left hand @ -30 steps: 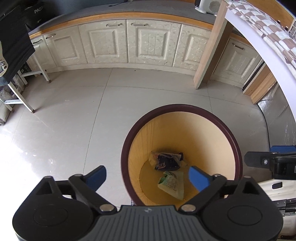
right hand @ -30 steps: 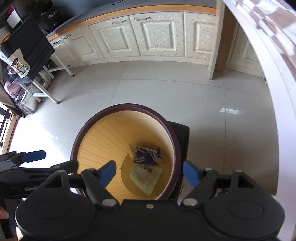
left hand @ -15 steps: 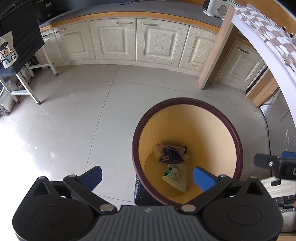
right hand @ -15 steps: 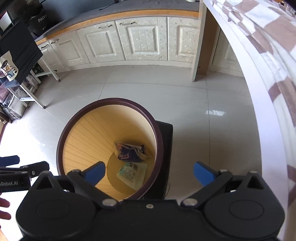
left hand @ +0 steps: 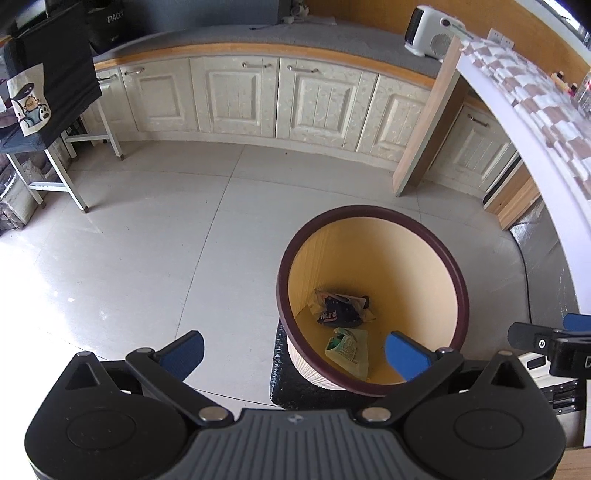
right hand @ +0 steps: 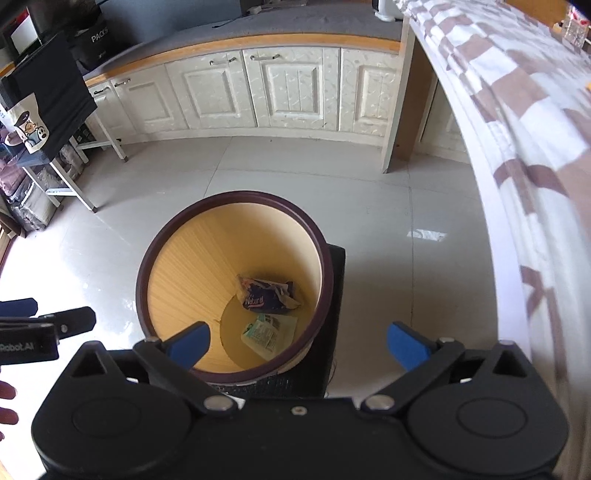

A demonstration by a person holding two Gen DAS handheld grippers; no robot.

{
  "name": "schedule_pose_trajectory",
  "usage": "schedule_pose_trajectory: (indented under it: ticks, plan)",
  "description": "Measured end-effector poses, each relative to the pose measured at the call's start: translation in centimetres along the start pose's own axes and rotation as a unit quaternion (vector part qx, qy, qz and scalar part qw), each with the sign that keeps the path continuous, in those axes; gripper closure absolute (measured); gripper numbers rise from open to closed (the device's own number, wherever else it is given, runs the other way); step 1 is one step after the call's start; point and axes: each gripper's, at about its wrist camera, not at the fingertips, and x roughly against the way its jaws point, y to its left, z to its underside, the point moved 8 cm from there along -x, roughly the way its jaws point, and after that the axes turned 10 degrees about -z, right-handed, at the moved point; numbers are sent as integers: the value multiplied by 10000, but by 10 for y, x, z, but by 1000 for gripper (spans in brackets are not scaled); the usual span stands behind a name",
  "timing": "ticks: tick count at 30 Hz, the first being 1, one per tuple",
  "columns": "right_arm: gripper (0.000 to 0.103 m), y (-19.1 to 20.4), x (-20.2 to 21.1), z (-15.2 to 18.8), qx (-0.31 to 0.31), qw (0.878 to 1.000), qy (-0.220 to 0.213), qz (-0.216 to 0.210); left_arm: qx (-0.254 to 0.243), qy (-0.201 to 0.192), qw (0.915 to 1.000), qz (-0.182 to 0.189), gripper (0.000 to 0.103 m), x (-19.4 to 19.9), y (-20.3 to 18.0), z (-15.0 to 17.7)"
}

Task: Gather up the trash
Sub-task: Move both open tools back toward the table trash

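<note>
A round bin (left hand: 458, 273) with a dark rim and yellow inside stands on the tiled floor, on a black mat. It also shows in the right wrist view (right hand: 184, 221). Inside lie a dark blue wrapper (left hand: 338, 308) (right hand: 264, 293) and a pale green packet (left hand: 349, 349) (right hand: 267, 332). My left gripper (left hand: 293, 350) is open and empty, above the bin's near-left rim. My right gripper (right hand: 299, 341) is open and empty, above the bin's near-right rim.
Cream cabinets (left hand: 240, 96) run along the far wall. A table with a checked cloth (right hand: 517, 110) lines the right side, with a wooden leg (left hand: 421, 147). A white metal rack (left hand: 55, 166) with dark cloth stands at the left. A white heater (left hand: 430, 35) sits on the counter.
Both grippers have risen and pulled back from the bin, which looks smaller and lower in both views. Both stay open and empty; the trash in the bin has not moved.
</note>
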Motion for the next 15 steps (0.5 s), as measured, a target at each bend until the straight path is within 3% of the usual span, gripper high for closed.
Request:
schedule_pose_trajectory:
  ticks: [15]
  plan:
    - [0,20,95,12,166,9968,-769,-150,87,-839,9964,62,0,85,12,9]
